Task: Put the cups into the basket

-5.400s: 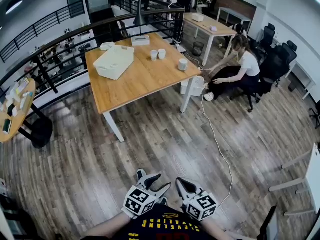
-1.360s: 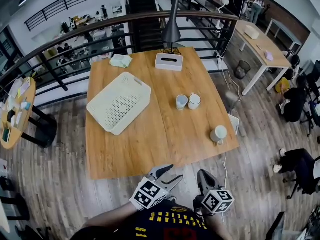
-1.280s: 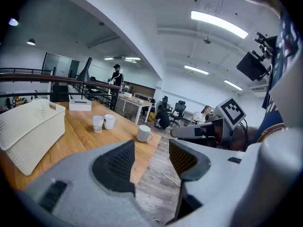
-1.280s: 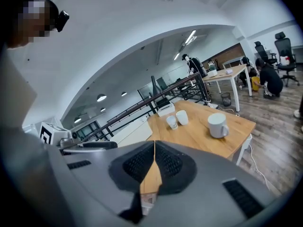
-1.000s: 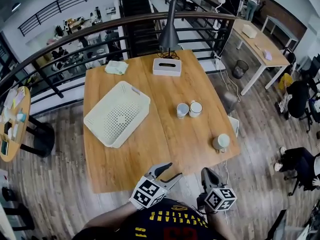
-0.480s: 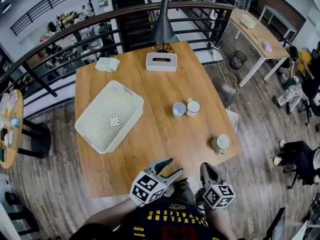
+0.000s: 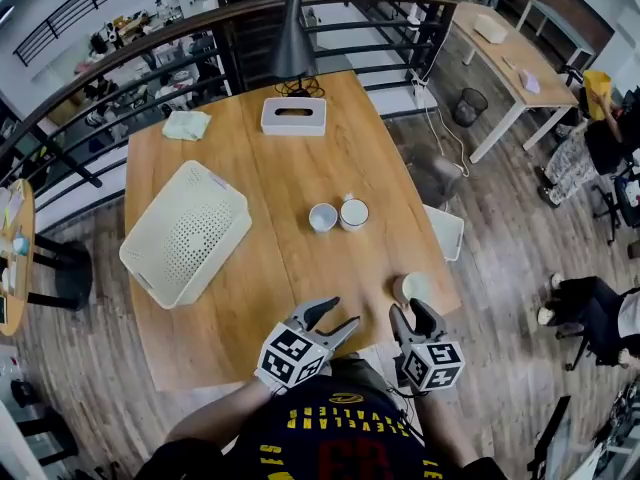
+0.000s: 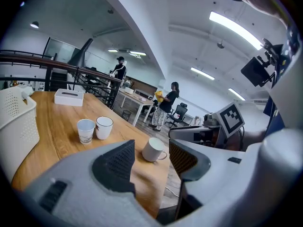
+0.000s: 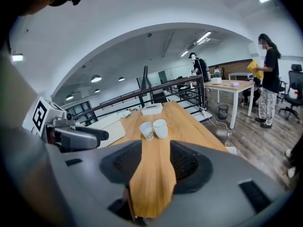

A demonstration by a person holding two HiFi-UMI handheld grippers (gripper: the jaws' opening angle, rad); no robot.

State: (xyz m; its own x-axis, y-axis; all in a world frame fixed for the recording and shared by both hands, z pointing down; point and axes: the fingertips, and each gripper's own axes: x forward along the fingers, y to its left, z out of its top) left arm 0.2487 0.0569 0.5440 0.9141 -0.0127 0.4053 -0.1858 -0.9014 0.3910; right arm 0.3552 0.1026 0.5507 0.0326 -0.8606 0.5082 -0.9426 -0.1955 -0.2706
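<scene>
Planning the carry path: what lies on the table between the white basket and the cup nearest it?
Nothing: the head view shows only bare wooden table between the basket and that cup.

Bare wood across the lower left of the surface [image 7: 240,308] in the head view, open from the near edge up to the basket [image 7: 185,233] at left. Wide clear lane up the middle of the frame, between basket and the pair of cups. Paper cup [image 7: 322,217] and white cup [image 7: 354,212] just beside each other at centre, too close to pass between; open wood all round the pair. Mug [image 7: 414,288] alone by the lower right edge, well apart from the pair. Basket open-topped, reachable from above. Far end crowded: tissue box [image 7: 294,115], lamp [image 7: 291,43] just behind it, cloth [image 7: 186,125] at upper left, railing [image 7: 150,43] close behind.
</scene>
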